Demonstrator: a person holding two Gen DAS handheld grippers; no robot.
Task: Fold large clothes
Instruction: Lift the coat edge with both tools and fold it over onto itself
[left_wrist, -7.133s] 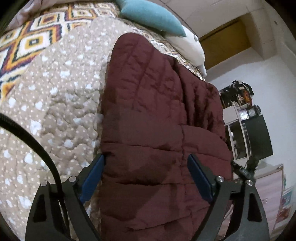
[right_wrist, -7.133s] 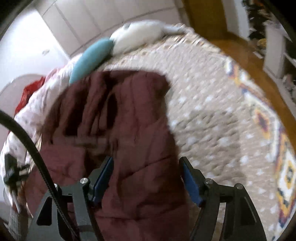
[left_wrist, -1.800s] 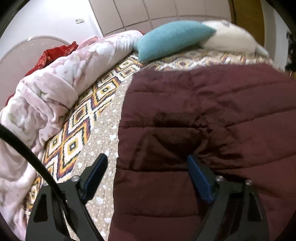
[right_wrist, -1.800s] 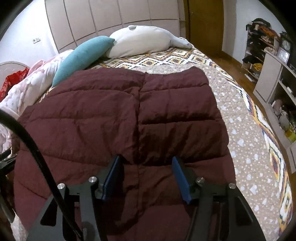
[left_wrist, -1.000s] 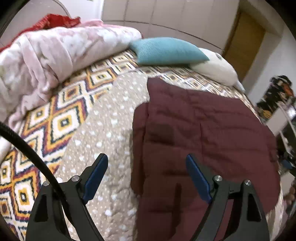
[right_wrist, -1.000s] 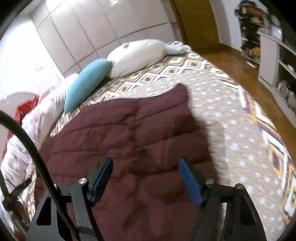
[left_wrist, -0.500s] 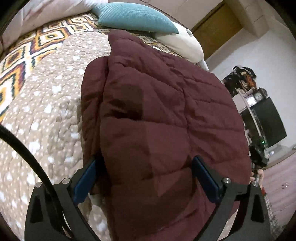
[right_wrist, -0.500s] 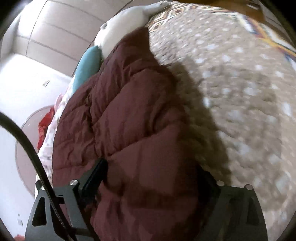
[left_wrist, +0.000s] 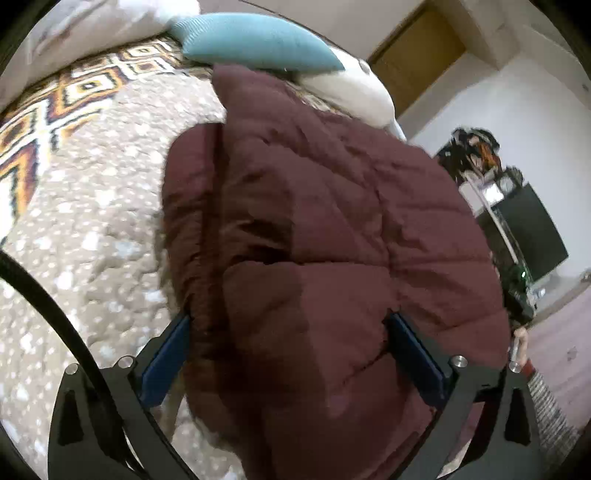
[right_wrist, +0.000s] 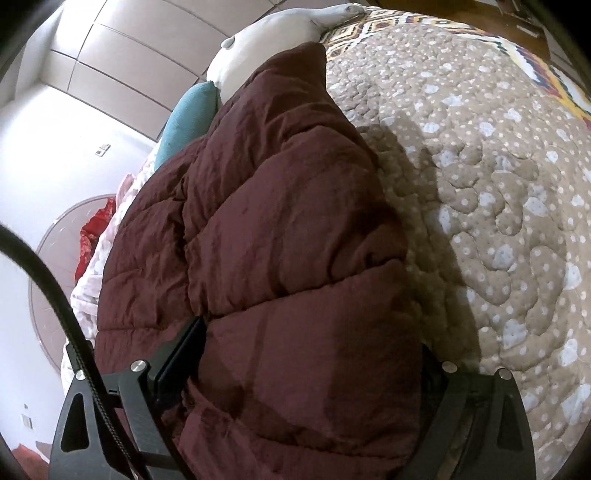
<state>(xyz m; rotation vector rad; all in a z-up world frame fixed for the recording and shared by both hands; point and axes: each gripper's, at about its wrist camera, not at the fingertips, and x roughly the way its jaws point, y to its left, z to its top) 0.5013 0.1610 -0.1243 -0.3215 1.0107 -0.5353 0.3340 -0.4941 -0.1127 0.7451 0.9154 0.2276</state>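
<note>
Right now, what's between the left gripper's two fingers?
The maroon quilted jacket: its near end fills the gap between the open left gripper fingers, in the left wrist view.

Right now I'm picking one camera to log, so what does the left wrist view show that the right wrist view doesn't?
Only the left wrist view: a wooden door, a cluttered shelf and a dark screen beyond the bed.

Only the right wrist view: pale wall panels, red fabric and a pink floral blanket.

Both: the maroon quilted coat, folded on the spotted beige bedspread, filling the gap between open jaws of the left gripper and right gripper, which have just been opening; also the teal pillow and white pillow.
</note>
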